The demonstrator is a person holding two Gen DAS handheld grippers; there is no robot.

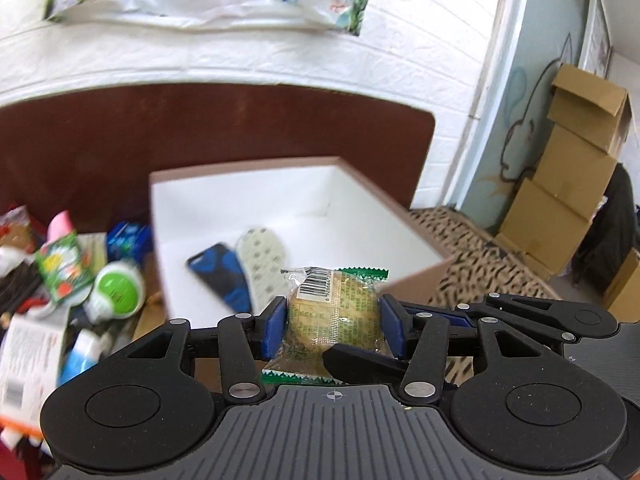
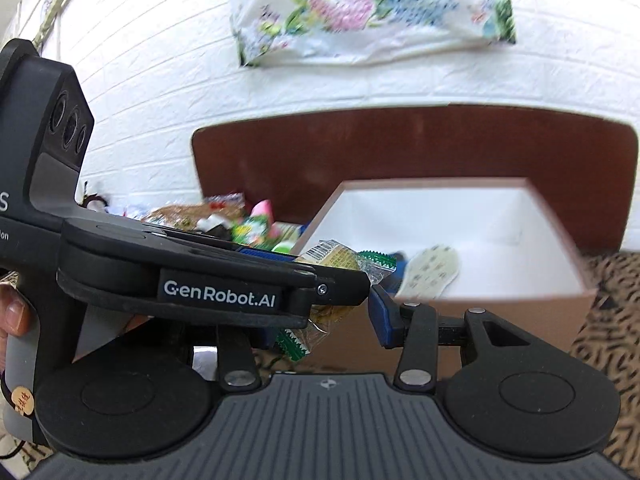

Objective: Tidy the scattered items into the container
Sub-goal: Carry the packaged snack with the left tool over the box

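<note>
Both tilted downward, side by side near the box. Left gripper clamping snack packet, long axis near-to-far, barcode end far; right gripper around the same packet, grip unclear.

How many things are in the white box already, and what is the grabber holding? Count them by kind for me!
Blue-and-black phone case, in the box: 1
Spotted white insole, in the box: 1
Snack packet, held in the left gripper: 1
Total: 3
</note>
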